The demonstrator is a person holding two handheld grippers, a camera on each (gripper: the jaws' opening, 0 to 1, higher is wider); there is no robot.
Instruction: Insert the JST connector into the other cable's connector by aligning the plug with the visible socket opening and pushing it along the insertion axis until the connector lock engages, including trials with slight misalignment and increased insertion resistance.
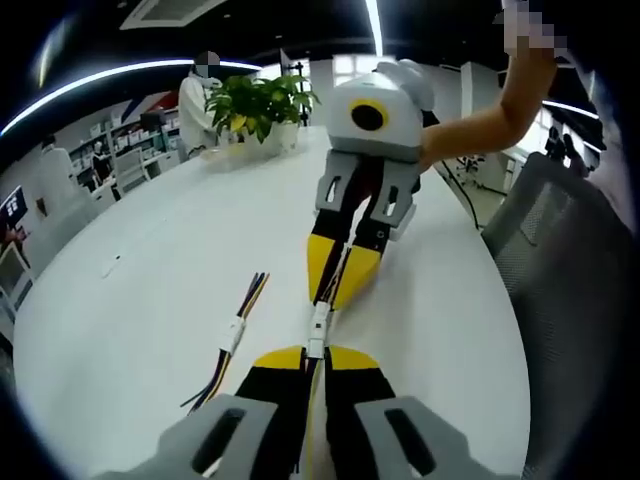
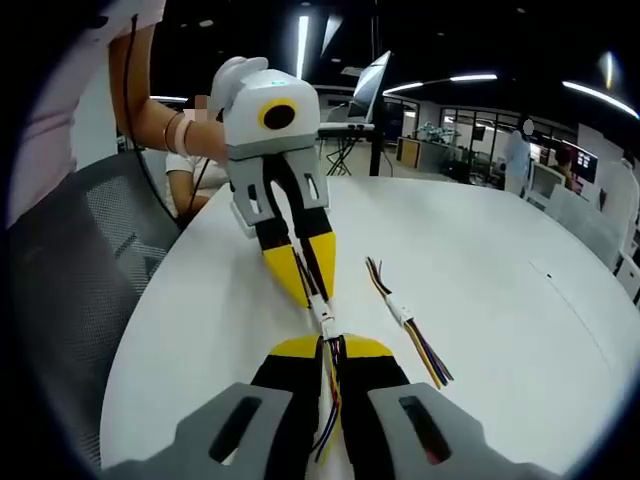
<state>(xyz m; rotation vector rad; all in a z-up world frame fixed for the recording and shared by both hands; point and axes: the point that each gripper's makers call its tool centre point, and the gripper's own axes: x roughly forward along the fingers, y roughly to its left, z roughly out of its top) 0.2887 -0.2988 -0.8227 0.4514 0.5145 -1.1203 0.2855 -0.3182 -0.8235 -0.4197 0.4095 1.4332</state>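
In the left gripper view, the left claw (image 1: 313, 362) is closed on a white connector (image 1: 318, 322) whose long axis runs toward 12 o'clock, straight at the right claw (image 1: 338, 283), which pinches its cable from the far end. A spare joined cable (image 1: 233, 335) lies on the white bench (image 1: 140, 300) at 9 o'clock. The person's bare forearm (image 1: 490, 120) reaches in at 2 o'clock. A potted plant (image 1: 258, 105) stands beyond in an office.

Potted plant (image 1: 258, 104), mesh chair (image 2: 75, 262), white table (image 2: 500, 260)
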